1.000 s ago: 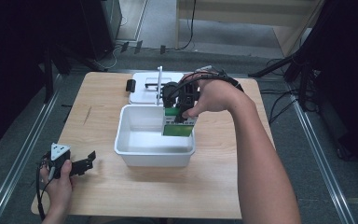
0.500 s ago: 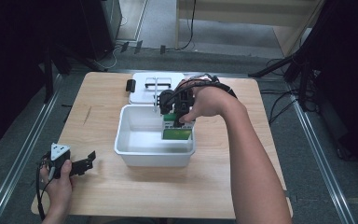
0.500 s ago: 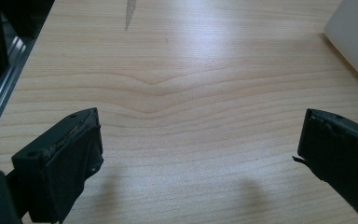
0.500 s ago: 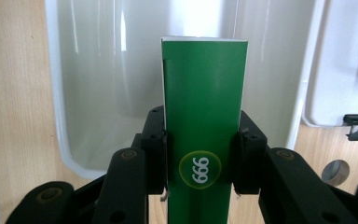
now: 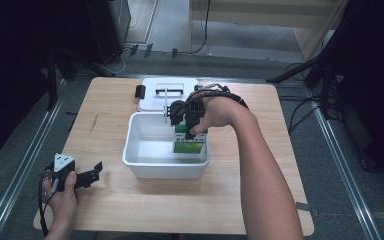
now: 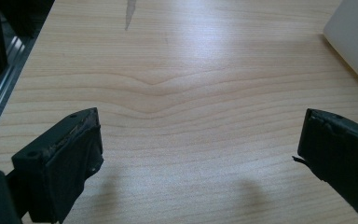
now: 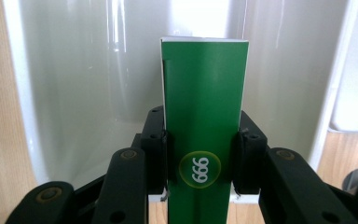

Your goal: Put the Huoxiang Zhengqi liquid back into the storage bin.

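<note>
- From the high view I see my right tool (image 5: 192, 127) reaching over the far right corner of the white rectangular plastic tub (image 5: 130, 150), which sits mid-way on the pale wooden surface (image 5: 145, 210); a white flat lid with a handle (image 5: 155, 97) lies just behind the tub, touching or nearly touching its far wall.
- My right gripper view gives what the high view blurs: the tall narrow green cardboard box (image 7: 205, 121) is clamped between both black jaws, pressed on its two side faces, its far end pointing into the tub's pale interior.
- On the box I read "666" (or "999", I cannot tell which way up) in white inside a yellow-ringed green circle, right between the jaws.
- My left tool (image 5: 87, 176) rests at the near left of the surface, well apart from the tub.
- In my left gripper view its jaws stand wide, nothing between them, bare wood grain under them and a corner of the tub at the upper right.
</note>
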`<state>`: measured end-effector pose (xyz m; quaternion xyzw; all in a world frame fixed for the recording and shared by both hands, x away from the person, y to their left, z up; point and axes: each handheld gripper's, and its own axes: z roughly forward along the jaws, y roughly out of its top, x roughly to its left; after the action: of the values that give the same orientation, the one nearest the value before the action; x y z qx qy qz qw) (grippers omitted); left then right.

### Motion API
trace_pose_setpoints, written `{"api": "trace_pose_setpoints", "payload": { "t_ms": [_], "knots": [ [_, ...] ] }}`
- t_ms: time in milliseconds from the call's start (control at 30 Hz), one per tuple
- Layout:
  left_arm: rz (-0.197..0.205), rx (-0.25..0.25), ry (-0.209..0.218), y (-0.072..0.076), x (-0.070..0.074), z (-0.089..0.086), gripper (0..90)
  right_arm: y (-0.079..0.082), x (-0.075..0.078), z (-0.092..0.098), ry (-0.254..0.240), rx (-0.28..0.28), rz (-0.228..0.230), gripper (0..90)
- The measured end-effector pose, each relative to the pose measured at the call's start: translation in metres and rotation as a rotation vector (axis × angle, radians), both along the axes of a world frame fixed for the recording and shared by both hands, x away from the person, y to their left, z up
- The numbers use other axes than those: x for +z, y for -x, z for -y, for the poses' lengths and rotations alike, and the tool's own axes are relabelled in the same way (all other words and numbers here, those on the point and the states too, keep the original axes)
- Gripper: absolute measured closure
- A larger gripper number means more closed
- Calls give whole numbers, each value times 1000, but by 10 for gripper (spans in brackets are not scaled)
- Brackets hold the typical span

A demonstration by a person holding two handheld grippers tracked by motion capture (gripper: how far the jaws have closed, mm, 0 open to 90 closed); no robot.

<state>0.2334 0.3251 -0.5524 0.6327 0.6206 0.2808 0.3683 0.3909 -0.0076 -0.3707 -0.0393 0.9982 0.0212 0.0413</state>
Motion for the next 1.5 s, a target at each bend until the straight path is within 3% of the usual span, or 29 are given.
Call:
{"api": "trace_pose_setpoints", "payload": {
  "t_ms": [233, 567, 700, 867, 1000, 1133, 1267, 1367, 1400, 1500],
  "knots": [
    [-1, 0, 0, 0, 0, 0, 6, -3, -10, -3, 20, -1, -10, 644],
    [-2, 0, 0, 0, 0, 0, 6, -7, -21, -1, -18, -30, -26, 629],
    [-2, 0, 0, 0, 0, 0, 6, -7, -21, 0, -31, -40, -36, 592],
    [-3, 0, 0, 0, 0, 0, 6, -5, -17, 2, -65, -84, -39, 472],
    [-4, 0, 0, 0, 0, 0, 6, -6, -9, 6, -141, -139, -36, 357],
    [-6, -1, -1, 0, 0, 0, 6, -4, 3, 12, -275, -204, -53, 222],
    [-6, 0, -1, -1, 0, 0, 6, -3, 15, 20, -367, -280, -32, 122],
    [-6, 0, -2, -1, 0, 0, 6, -3, 23, 28, -433, -340, 25, 37],
    [-6, 1, -1, -1, 0, 0, 6, -4, 26, 31, -457, -371, 25, 0],
    [-6, 1, -2, -1, 0, 0, 6, -5, 32, 38, -527, -460, 29, 0]
  ]
}}
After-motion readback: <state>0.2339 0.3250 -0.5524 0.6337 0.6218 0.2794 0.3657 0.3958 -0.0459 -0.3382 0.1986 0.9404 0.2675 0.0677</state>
